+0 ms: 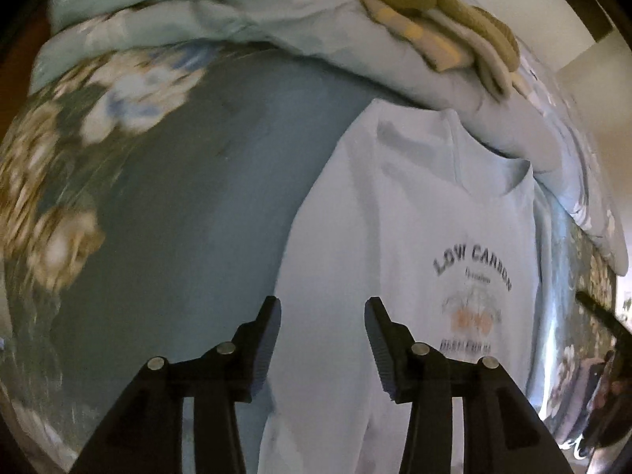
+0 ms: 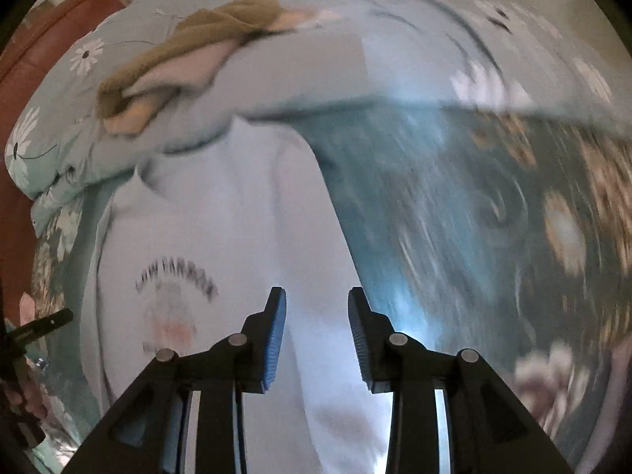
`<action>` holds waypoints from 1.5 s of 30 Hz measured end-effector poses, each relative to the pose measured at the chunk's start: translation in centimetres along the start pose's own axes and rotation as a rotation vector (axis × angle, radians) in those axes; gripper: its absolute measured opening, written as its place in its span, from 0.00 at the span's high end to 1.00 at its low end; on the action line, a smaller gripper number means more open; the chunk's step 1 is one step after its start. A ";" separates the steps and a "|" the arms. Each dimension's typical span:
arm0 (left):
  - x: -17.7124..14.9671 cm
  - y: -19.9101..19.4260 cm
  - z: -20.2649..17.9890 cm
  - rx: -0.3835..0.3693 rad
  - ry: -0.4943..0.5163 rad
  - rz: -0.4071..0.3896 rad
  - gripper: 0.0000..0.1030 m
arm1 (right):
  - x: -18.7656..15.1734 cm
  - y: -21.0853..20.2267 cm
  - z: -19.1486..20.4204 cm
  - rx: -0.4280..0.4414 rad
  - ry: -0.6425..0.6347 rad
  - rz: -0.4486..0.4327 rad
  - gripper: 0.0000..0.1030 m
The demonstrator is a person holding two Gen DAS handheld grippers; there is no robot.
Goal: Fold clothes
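From the left wrist cam, the left gripper (image 1: 322, 312) has its jaws spread apart with nothing in them, hovering over the left edge of a pale blue sweatshirt (image 1: 395, 237) with "LOW CARBON" print, laid flat on the floral bedsheet (image 1: 177, 217). Right wrist cam is blurry: the right gripper (image 2: 316, 304) is also spread and empty over the sweatshirt's right side, with a rumpled duvet (image 2: 355, 51) and a tan cloth (image 2: 205, 39) up ahead.

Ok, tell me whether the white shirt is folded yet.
Partly. The white shirt lies print side up on the bed as a narrow strip with straight sides and no sleeves showing, but its length is still unfolded.
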State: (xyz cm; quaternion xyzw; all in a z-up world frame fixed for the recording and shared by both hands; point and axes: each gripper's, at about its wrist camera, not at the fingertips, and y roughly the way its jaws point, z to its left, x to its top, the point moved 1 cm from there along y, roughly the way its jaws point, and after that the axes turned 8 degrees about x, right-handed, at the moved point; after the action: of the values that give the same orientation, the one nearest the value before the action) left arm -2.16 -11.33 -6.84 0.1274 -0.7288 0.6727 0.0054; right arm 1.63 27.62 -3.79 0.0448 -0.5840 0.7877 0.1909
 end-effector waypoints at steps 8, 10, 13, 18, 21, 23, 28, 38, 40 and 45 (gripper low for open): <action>-6.0 -1.5 0.1 -0.007 0.016 0.030 0.48 | -4.6 -1.4 -2.6 0.008 0.096 0.036 0.68; -7.0 -1.7 -0.5 -0.017 0.017 0.038 0.48 | -5.8 -1.8 -3.2 0.009 0.120 0.046 0.68; -8.1 -1.1 -1.3 -0.007 0.042 0.056 0.47 | -7.5 -2.3 -4.2 0.012 0.156 0.059 0.68; -9.3 0.9 -1.9 0.060 0.068 0.111 0.47 | -10.1 -2.8 -5.7 0.022 0.216 0.087 0.68; -9.9 1.2 -2.1 0.071 0.074 0.127 0.47 | -11.0 -1.9 -6.5 0.035 0.253 0.117 0.68; -10.3 1.4 -2.3 0.088 0.090 0.134 0.47 | -11.6 -1.3 -6.9 0.035 0.272 0.134 0.68; -10.6 2.1 -2.0 0.135 0.086 0.145 0.47 | -12.4 -0.8 -7.3 0.062 0.307 0.145 0.68; -9.5 -0.1 0.5 0.175 0.036 0.065 0.95 | -11.9 -0.1 -7.5 0.088 0.333 0.147 0.68; -8.2 -1.4 2.4 0.185 -0.010 0.024 0.95 | -11.7 0.0 -7.5 0.096 0.335 0.148 0.67; -2.7 -4.3 8.9 0.260 -0.158 -0.049 0.95 | -11.3 0.1 -7.5 0.114 0.338 0.150 0.68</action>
State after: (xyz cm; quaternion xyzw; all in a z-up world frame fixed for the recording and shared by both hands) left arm 2.68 -19.83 -3.99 0.1970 -0.6303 0.7491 -0.0521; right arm 13.15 31.86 -9.55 -0.1210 -0.4998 0.8279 0.2239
